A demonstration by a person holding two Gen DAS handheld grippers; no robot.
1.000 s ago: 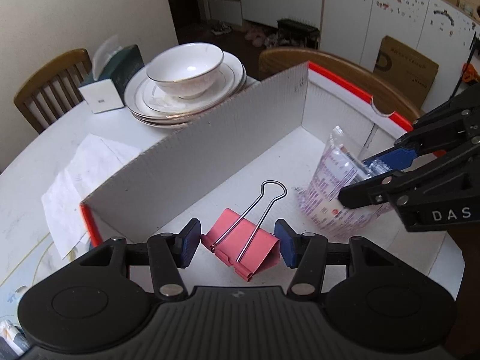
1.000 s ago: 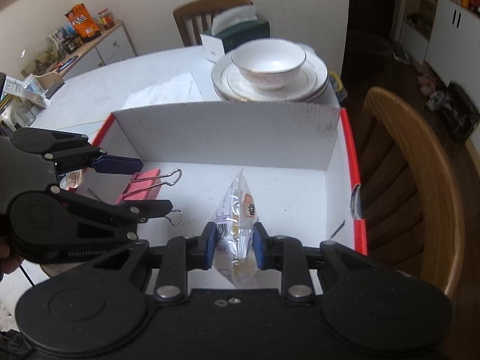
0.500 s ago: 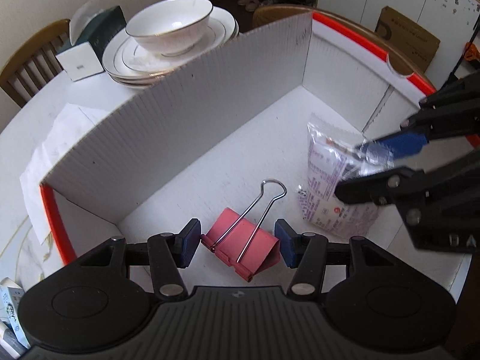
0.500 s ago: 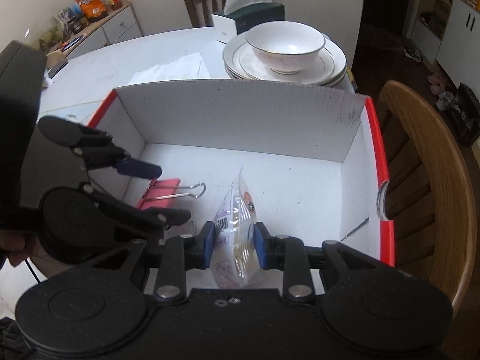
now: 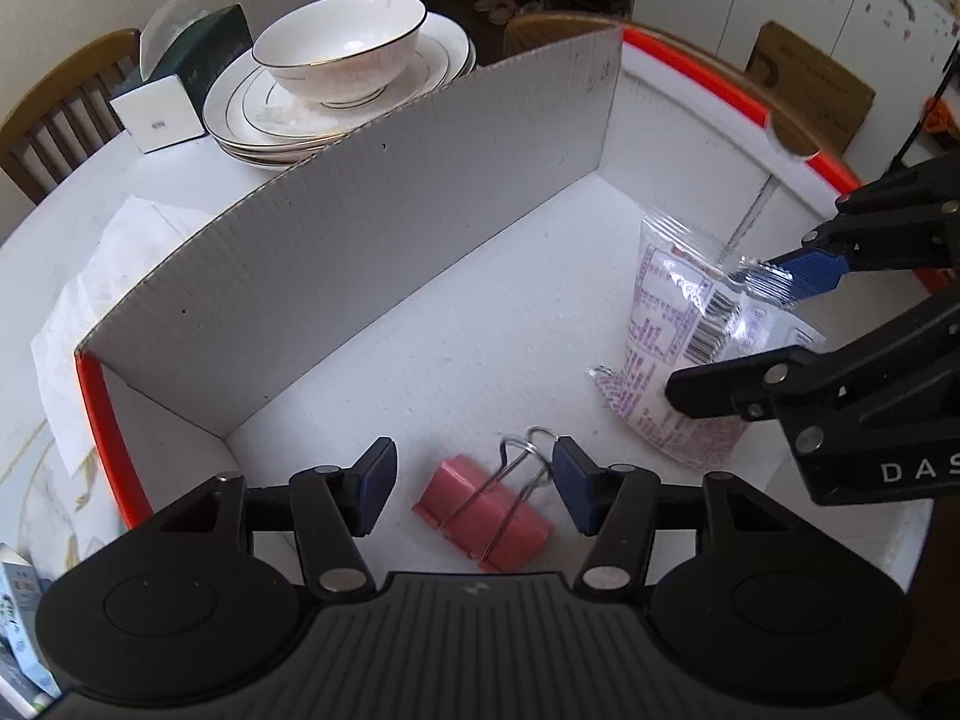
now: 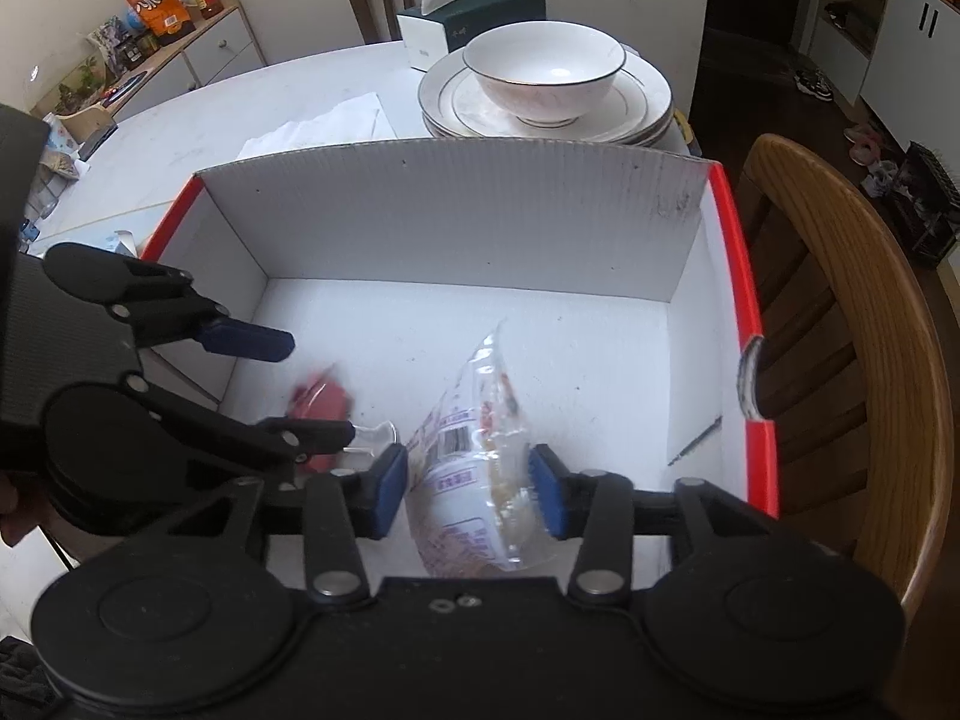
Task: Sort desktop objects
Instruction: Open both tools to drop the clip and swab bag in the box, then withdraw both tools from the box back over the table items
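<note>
Inside a white cardboard box with red edges (image 5: pixel 360 252) lies a red binder clip (image 5: pixel 480 510), blurred, its wire handles up. It sits between the fingers of my left gripper (image 5: pixel 474 489), whose jaws are opening, and neither pad touches it. A clear printed snack packet (image 6: pixel 474 450) stands between the pads of my right gripper (image 6: pixel 468 492), with a gap on each side as these jaws also open. From the left wrist view the packet (image 5: pixel 666 324) leans near the box's right wall, the right gripper (image 5: pixel 729 330) around it. The right wrist view has the left gripper (image 6: pixel 300 387) over the clip (image 6: pixel 321 402).
Behind the box's far wall (image 6: pixel 450 210) a bowl on stacked plates (image 5: pixel 339 48) sits beside a dark tissue box (image 5: pixel 180 78). A crumpled paper sheet (image 5: pixel 102 276) lies on the table at left. A wooden chair (image 6: pixel 840 330) stands right of the box.
Both grippers have opened. The clip has come out of the left pads and dropped lower in the box. The right pads have let go of the packet, which has slumped.
</note>
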